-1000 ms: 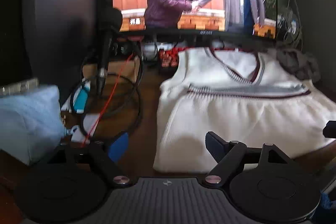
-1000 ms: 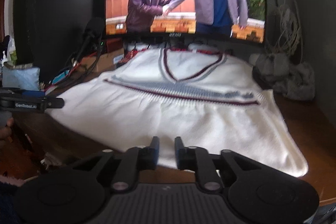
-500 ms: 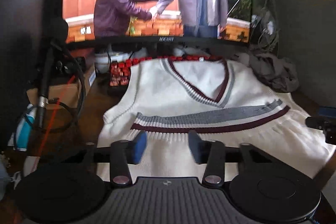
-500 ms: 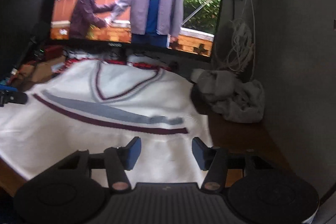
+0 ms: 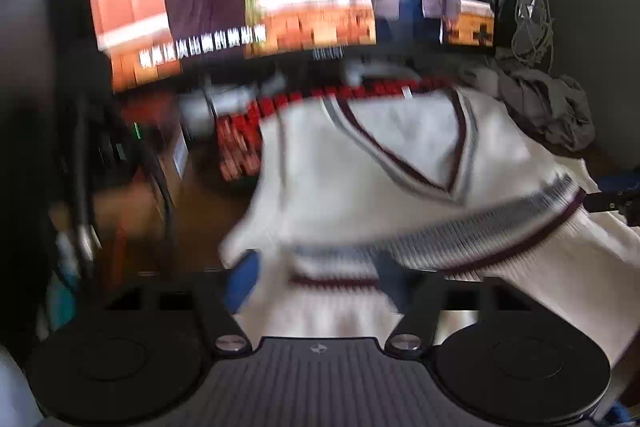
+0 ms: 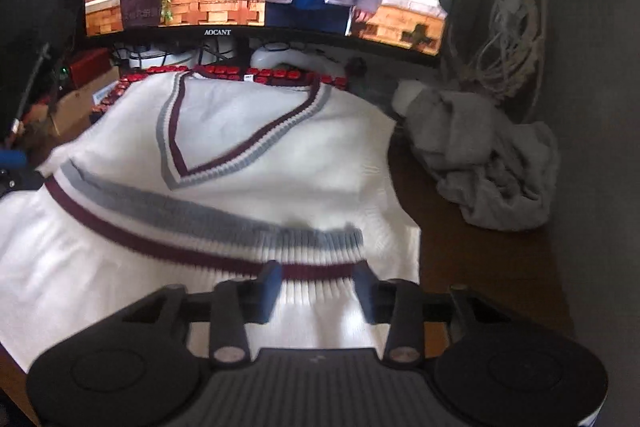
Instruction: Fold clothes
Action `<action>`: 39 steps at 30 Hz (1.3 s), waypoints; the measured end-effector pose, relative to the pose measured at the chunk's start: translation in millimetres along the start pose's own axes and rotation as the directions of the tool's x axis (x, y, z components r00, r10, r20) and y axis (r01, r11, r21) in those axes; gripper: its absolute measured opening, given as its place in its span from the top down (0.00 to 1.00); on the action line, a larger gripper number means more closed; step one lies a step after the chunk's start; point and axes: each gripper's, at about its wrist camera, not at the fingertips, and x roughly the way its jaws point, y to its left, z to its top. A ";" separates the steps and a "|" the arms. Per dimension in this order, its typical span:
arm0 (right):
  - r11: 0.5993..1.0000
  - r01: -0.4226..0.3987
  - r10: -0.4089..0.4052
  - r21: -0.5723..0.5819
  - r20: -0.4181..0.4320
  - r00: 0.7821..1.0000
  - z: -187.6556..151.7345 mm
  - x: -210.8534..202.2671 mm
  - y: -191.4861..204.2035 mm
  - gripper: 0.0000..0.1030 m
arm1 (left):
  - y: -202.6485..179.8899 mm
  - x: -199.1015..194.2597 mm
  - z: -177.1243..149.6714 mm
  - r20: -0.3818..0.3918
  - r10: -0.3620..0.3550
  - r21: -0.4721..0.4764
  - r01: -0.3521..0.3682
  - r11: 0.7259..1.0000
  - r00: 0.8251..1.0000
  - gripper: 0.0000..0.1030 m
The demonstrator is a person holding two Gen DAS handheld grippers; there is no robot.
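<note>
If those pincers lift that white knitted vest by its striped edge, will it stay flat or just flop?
Probably flop: the white vest is ribbed knit, already draped in soft bulges over the red keyboard beneath it. It likely sags between the left gripper and right gripper, both open around its striped band. The ribbing should grip well, not slip.

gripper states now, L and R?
Left gripper: open, jaws either side of the white vest's striped hem.
Right gripper: open, same hem, not clamped.
</note>
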 end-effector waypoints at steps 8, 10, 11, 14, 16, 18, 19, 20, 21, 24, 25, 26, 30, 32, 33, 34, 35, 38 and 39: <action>0.969 -0.007 0.041 -0.246 0.133 0.990 44.3 16.8 -20.1 0.41 | 25.8 24.5 58.9 0.074 -0.036 0.177 0.022 0.984 0.997 0.14; 0.965 -0.029 0.065 -0.259 0.132 0.989 65.4 25.1 -25.4 0.37 | 32.5 32.0 71.9 0.096 -0.080 0.216 0.058 0.975 0.992 0.14; 0.962 -0.046 0.084 -0.268 0.132 0.988 78.1 32.6 -29.7 0.37 | 35.4 35.6 77.6 0.117 -0.118 0.243 0.087 0.966 0.986 0.14; 0.945 -0.102 0.144 -0.312 0.115 0.983 103.4 51.4 -34.7 0.37 | 34.9 56.2 98.1 0.110 -0.169 0.313 0.127 0.941 0.979 0.14; 0.932 -0.155 0.197 -0.328 0.100 0.975 121.9 65.6 -38.5 0.43 | 34.6 74.2 109.8 0.089 -0.216 0.331 0.176 0.927 0.972 0.14; 0.921 -0.152 0.197 -0.360 0.093 0.976 136.2 81.0 -38.7 0.51 | 33.6 96.0 122.7 0.042 -0.260 0.335 0.232 0.913 0.965 0.22; 0.917 -0.148 0.194 -0.371 0.087 0.977 142.4 88.6 -39.2 0.59 | 32.5 106.5 128.8 0.019 -0.270 0.339 0.248 0.908 0.963 0.30; 0.911 -0.143 0.188 -0.388 0.078 0.979 148.0 99.2 -40.1 0.65 | 30.5 115.2 132.1 0.005 -0.265 0.357 0.246 0.901 0.964 0.33; 0.905 -0.148 0.189 -0.399 0.065 0.980 154.2 107.8 -41.3 0.72 | 28.6 123.9 135.3 -0.009 -0.259 0.376 0.243 0.894 0.966 0.34; 0.888 -0.175 0.209 -0.426 0.034 0.977 164.3 126.4 -44.8 0.72 | 25.7 149.9 145.8 -0.055 -0.242 0.424 0.242 0.873 0.969 0.47; 0.883 -0.189 0.218 -0.430 0.020 0.976 166.9 132.3 -45.9 0.72 | 27.1 155.8 148.5 -0.061 -0.238 0.425 0.241 0.873 0.969 0.49; 0.878 -0.204 0.228 -0.433 0.005 0.974 169.4 138.1 -47.1 0.72 | 29.5 162.6 152.8 -0.068 -0.238 0.419 0.244 0.874 0.969 0.49; 0.842 -0.260 0.262 -0.472 -0.062 0.963 169.9 155.2 -42.9 0.72 | 40.1 179.7 164.1 -0.089 -0.272 0.381 0.285 0.880 0.958 0.49; 0.827 -0.258 0.253 -0.500 -0.079 0.964 168.1 161.6 -37.9 0.72 | 40.3 183.1 164.7 -0.107 -0.288 0.395 0.307 0.866 0.952 0.49; 0.818 -0.256 0.248 -0.514 -0.087 0.965 167.1 164.7 -35.3 0.72 | 39.1 184.6 164.6 -0.117 -0.294 0.408 0.316 0.857 0.948 0.49; 0.815 -0.258 0.249 -0.518 -0.089 0.964 167.2 165.3 -34.3 0.72 | 36.3 185.2 163.9 -0.126 -0.291 0.427 0.317 0.847 0.948 0.49; 0.812 -0.261 0.251 -0.521 -0.091 0.964 167.3 165.7 -33.4 0.72 | 33.5 185.7 163.1 -0.135 -0.287 0.446 0.317 0.837 0.948 0.49; 0.803 -0.258 0.246 -0.537 -0.095 0.965 165.0 165.7 -30.0 0.72 | 22.9 185.1 155.4 -0.148 -0.273 0.520 0.309 0.796 0.951 0.52; 0.799 -0.252 0.242 -0.546 -0.092 0.966 163.4 165.2 -27.5 0.72 | 19.4 184.9 152.6 -0.150 -0.265 0.545 0.304 0.782 0.952 0.53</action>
